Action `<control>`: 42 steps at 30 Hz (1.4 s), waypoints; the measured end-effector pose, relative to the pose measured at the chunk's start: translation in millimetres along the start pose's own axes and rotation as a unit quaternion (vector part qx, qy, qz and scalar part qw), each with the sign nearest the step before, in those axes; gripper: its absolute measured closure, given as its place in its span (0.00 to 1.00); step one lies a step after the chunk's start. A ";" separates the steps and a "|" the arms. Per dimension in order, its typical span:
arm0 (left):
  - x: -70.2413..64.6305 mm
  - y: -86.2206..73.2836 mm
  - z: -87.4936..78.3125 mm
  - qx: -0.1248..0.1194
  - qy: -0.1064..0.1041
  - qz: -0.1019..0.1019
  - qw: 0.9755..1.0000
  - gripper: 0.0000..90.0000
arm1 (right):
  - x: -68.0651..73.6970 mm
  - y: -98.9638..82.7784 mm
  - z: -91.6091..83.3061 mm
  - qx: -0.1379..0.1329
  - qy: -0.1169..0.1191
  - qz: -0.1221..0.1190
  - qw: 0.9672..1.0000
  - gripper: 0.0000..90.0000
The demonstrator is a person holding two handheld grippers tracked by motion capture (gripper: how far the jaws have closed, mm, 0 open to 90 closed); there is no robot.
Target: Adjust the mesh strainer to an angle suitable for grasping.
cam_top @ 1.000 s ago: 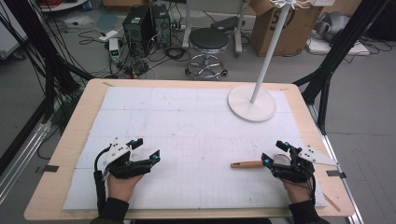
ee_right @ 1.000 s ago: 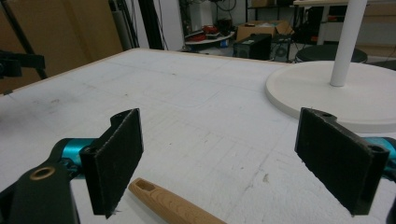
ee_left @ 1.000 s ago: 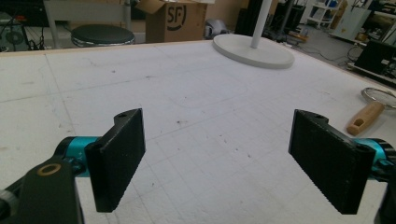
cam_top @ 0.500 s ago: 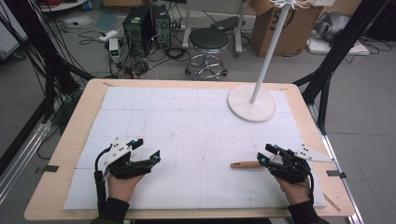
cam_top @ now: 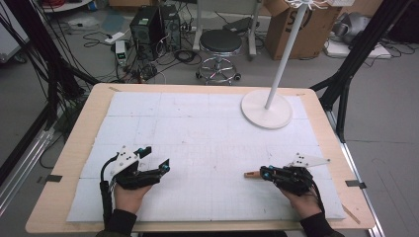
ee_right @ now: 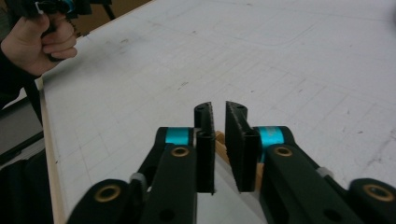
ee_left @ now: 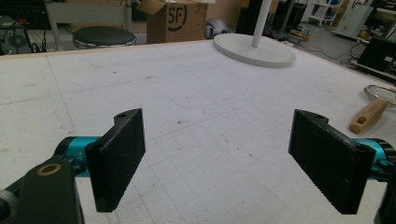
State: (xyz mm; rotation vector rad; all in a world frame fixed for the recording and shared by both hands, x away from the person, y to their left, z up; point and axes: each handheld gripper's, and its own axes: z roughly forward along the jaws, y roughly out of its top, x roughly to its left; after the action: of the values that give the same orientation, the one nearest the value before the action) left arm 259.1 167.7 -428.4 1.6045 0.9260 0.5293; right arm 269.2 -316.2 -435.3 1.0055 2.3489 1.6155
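A wooden handle (cam_top: 252,174) lies on the white mat at the front right; in the left gripper view the handle (ee_left: 369,115) joins a metal wire ring (ee_left: 380,93). My right gripper (cam_top: 267,173) sits over its near end. Its jaws have just been closing, and in the right gripper view they stand almost together (ee_right: 218,112) with the wooden handle (ee_right: 220,142) pinched between the pads. My left gripper (cam_top: 154,159) rests at the front left, held in a hand, its jaws wide open (ee_left: 224,163) with bare mat between them.
A white round stand base (cam_top: 267,109) with an upright pole stands at the back right of the table. The wooden table edge (cam_top: 69,148) frames the mat. A stool (cam_top: 221,42) and a cardboard box (cam_top: 291,29) are on the floor beyond.
The right gripper has slid left along the wooden handle and its jaws have closed on it. The left gripper has stayed put.
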 end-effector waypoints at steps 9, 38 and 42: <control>-0.8 -0.3 0.4 0.001 0.000 0.004 1.000 0.21 | -3.3 -4.2 11.9 0.054 0.046 0.020 0.997 0.99; -1.2 -0.4 -0.3 -0.002 0.004 0.003 1.000 0.22 | -11.3 6.6 48.7 0.164 -0.014 0.068 0.984 1.00; -0.7 -0.5 -0.4 -0.002 0.004 0.002 1.000 0.22 | -12.9 12.3 54.3 0.169 -0.031 0.073 0.982 1.00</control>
State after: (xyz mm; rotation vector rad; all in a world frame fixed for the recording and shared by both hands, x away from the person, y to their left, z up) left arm 258.2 167.4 -428.7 1.6022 0.9264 0.5409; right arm 308.9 -278.3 -451.0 1.2975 2.6159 1.2259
